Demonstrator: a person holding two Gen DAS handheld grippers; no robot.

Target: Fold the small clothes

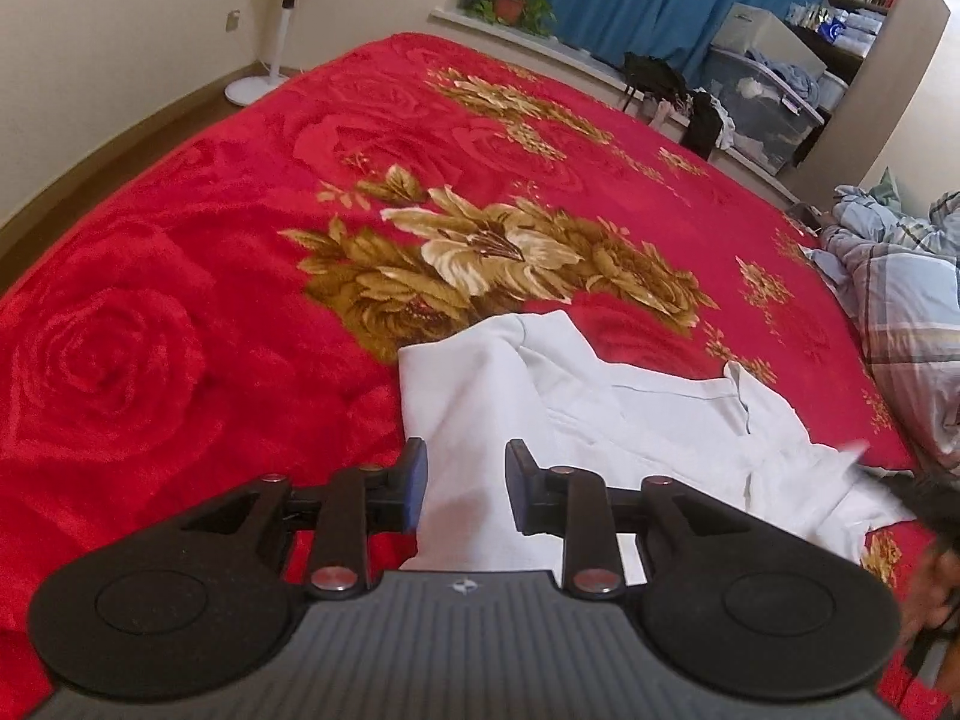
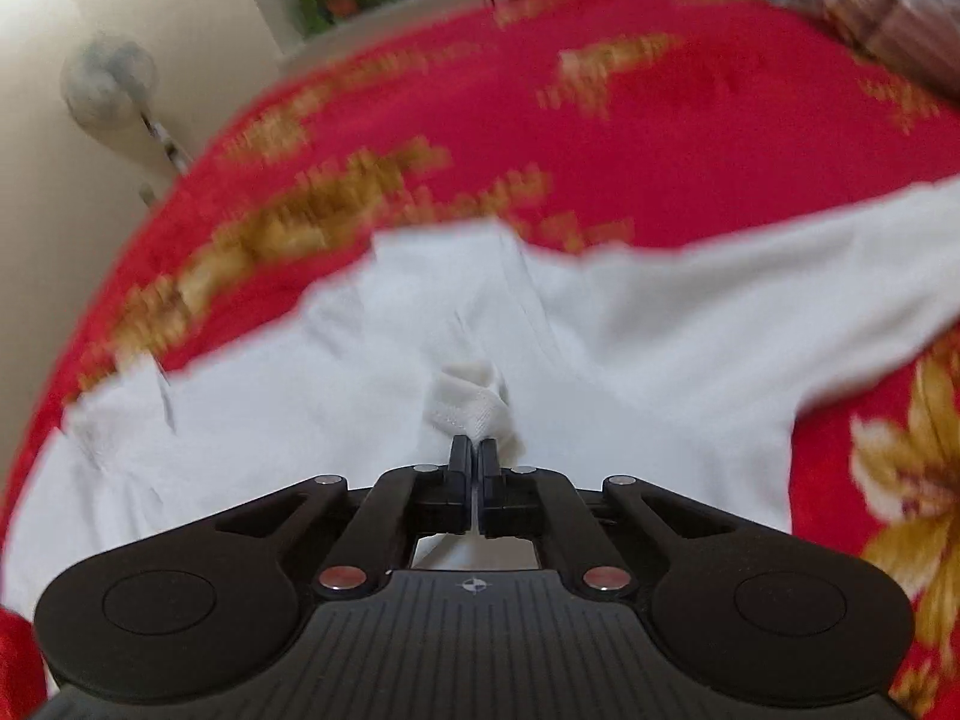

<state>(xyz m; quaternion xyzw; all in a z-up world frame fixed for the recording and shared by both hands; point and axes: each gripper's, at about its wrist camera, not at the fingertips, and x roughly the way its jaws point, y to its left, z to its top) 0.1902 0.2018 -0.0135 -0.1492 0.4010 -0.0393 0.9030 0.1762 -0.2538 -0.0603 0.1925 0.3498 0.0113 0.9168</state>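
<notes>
We have a white garment (image 1: 528, 414) lying rumpled on the red floral blanket (image 1: 180, 300) that covers the bed, toward the near edge, and in the left wrist view it spreads from the centre out to about four o'clock. Our left tongs (image 1: 465, 489) stand partly open over the cloth at six o'clock of that view; the fabric runs between the two fingers, but the pads do not look pressed on it, so we judge nothing is held on that side yet. Our right tongs (image 2: 474, 450) are closed, pinching a small bunched fold of the white garment (image 2: 468, 396) just ahead of their tips at the centre of the right wrist view. That view is smeared by motion, so we cannot say for sure which part of the garment the pinch has caught; it may be a hem or a cuff. A long sleeve-like stretch runs out toward two o'clock there. We judge the pinch is meant to lift and pull the cloth flat before any fold, with the left side placed to take a second edge. A checked quilt (image 1: 900, 300) lies at three o'clock, well apart from the work, and a standing fan (image 1: 282, 18) sits near eleven.
</notes>
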